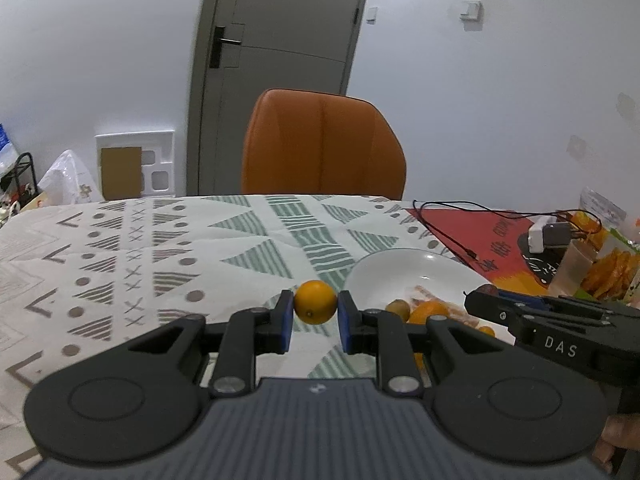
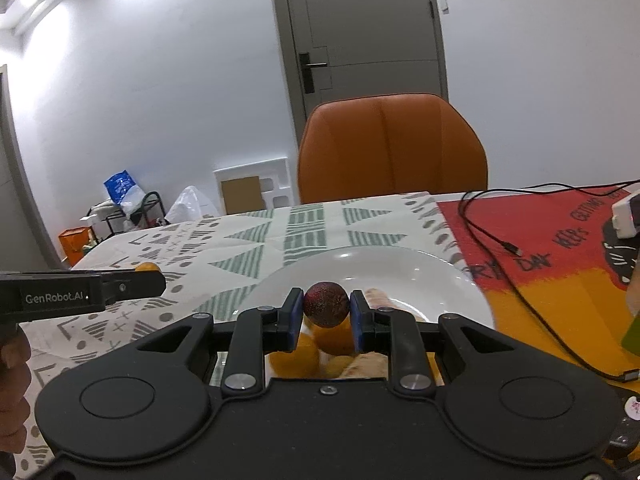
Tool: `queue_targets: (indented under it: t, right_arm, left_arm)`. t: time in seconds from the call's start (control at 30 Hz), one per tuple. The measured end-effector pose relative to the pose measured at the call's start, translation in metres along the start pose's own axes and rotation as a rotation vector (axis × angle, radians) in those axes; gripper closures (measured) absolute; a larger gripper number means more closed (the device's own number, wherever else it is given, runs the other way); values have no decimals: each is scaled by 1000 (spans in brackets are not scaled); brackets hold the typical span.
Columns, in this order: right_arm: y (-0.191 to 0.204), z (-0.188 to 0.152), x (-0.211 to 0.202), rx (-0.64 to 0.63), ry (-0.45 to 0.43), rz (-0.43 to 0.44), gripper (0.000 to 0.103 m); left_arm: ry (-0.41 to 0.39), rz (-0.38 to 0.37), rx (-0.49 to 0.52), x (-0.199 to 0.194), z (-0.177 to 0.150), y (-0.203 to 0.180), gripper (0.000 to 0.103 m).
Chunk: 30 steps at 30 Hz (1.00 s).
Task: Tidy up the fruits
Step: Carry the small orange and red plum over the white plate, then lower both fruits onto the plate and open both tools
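Both hand-held grippers are loaded. In the left wrist view, the left hand-held gripper (image 1: pixel 315 307) sits at centre frame with its blue pads pressed against the two sides of a small orange (image 1: pixel 315 302), clamped across the fruit's widest part, which is probably the steadiest hold on a round thing that would otherwise roll. The orange hangs above the patterned tablecloth (image 1: pixel 140 264) of the worktop, just left of the white plate (image 1: pixel 400 268). In the right wrist view, the right hand-held gripper (image 2: pixel 326 309) is closed the same way on a dark red round fruit (image 2: pixel 326 305), held over the near part of the plate, low in the middle of the frame.

On the plate, at lower right of the left view, lie more oranges (image 1: pixel 430 312), a brownish-green fruit (image 1: pixel 398 309) that may be a kiwi, and something pale that I cannot make out. That pile suggests the plate is where the fruit is being gathered, so the red fruit looks about ready to be set down, while the orange needs to travel a little rightward first.

A black cable (image 2: pixel 492 236) trails over the red mat (image 2: pixel 532 232) at right, well clear of the plate. An orange chair (image 1: pixel 324 144) stands behind the worktop, in front of a grey door (image 1: pixel 280 40).
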State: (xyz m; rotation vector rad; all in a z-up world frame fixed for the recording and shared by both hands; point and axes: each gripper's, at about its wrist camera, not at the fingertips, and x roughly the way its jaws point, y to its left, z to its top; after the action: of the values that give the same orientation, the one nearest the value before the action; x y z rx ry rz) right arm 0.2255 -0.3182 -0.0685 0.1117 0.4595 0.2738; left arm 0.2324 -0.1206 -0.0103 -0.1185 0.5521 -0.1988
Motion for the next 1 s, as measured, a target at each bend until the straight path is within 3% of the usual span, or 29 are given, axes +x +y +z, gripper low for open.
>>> queue_targets:
  t: [0.3, 1.0]
  right_arm:
    - [-16, 3, 7, 15, -3, -12, 80]
    - [-25, 22, 35, 32, 2, 18, 80]
  left_arm:
    - [31, -20, 45, 28, -1, -21, 82]
    - [51, -53, 21, 60, 12, -33, 79]
